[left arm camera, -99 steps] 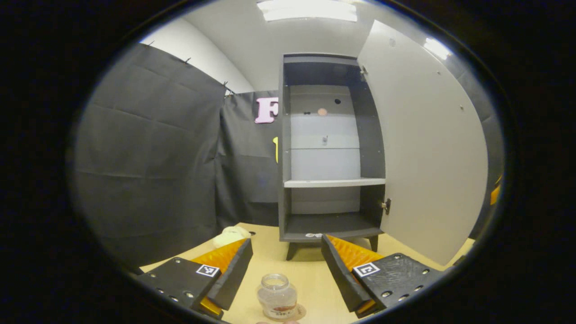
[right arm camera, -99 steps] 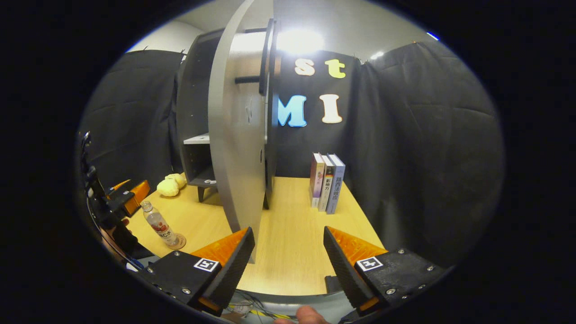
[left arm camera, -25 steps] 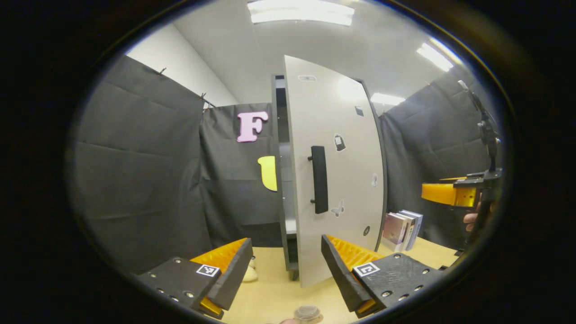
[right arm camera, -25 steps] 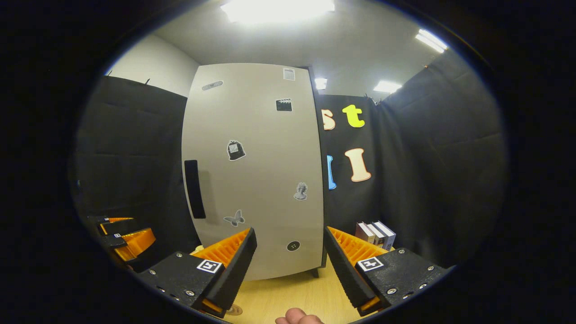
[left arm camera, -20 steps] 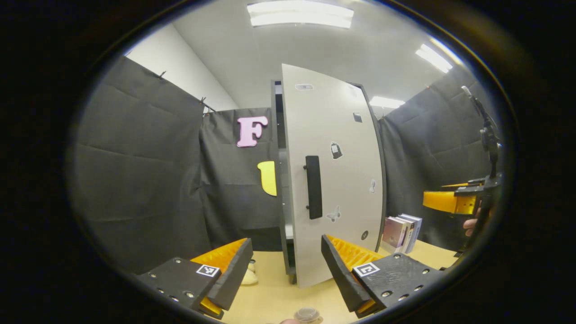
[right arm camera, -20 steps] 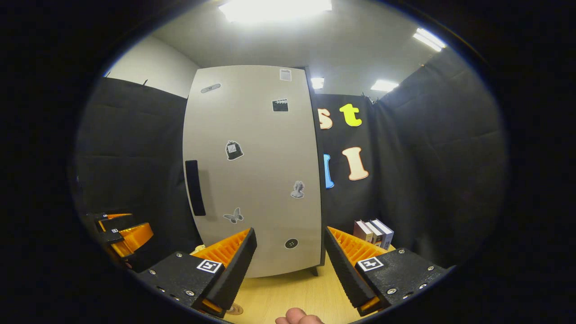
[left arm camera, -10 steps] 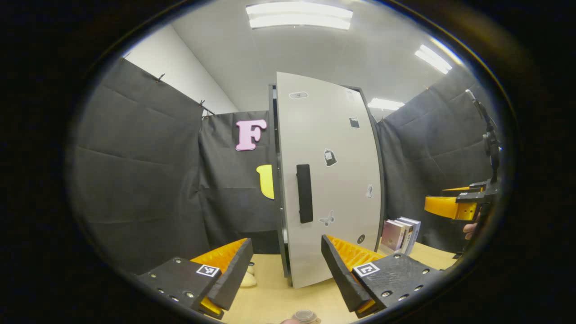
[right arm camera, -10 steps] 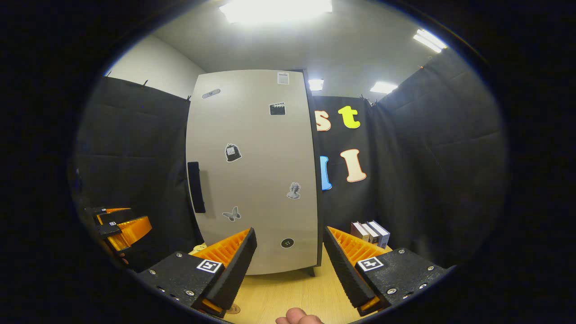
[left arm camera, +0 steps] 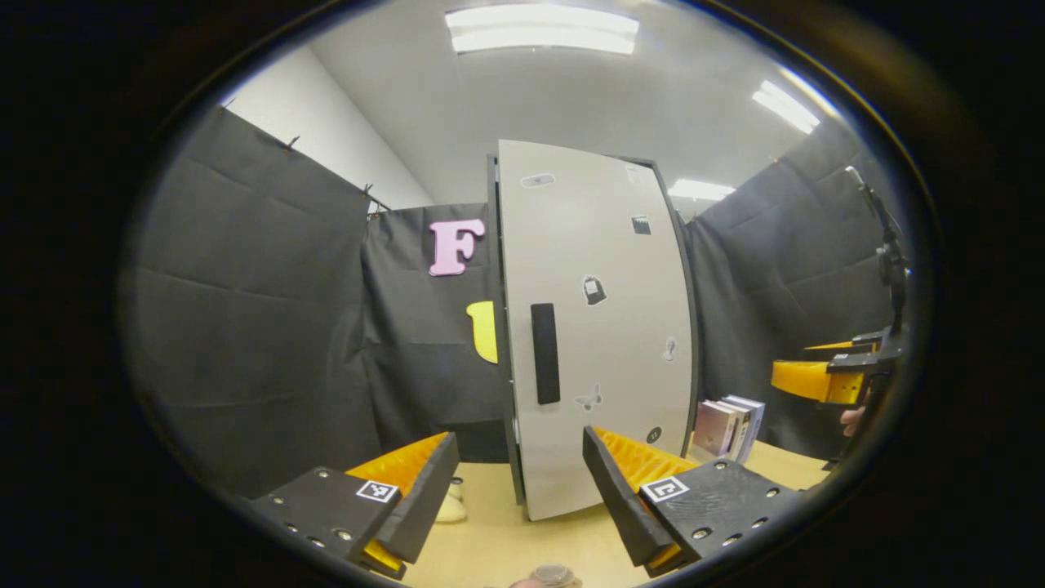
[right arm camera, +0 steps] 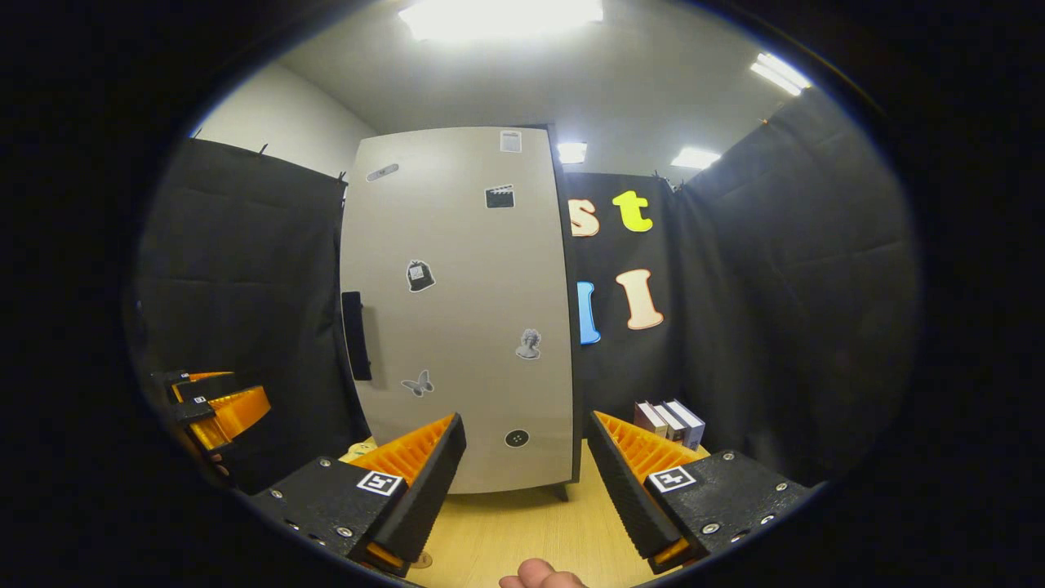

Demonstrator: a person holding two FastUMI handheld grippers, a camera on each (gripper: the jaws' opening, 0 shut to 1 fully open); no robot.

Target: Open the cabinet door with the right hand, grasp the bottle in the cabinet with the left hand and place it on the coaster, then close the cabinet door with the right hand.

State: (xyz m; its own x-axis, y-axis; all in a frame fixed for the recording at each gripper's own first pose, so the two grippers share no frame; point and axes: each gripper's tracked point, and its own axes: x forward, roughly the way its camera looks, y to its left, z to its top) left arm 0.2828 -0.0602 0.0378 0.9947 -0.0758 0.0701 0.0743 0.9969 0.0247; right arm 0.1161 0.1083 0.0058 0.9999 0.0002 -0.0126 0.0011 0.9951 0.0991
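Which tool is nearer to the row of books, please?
Right. The right tool faces the cabinet door with the books just past its right finger; the left tool sits across the cabinet front from them.

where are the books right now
The books stand upright on the table to the right of the cabinet door in the right gripper view, against the black cloth wall.

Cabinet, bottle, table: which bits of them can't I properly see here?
- Cabinet inside: left gripper view, hidden behind the door.
- Bottle: left gripper view, only its top shows, cut off at the bottom edge.
- Coaster: right gripper view, mostly behind the right gripper.
- Book titles: too small.
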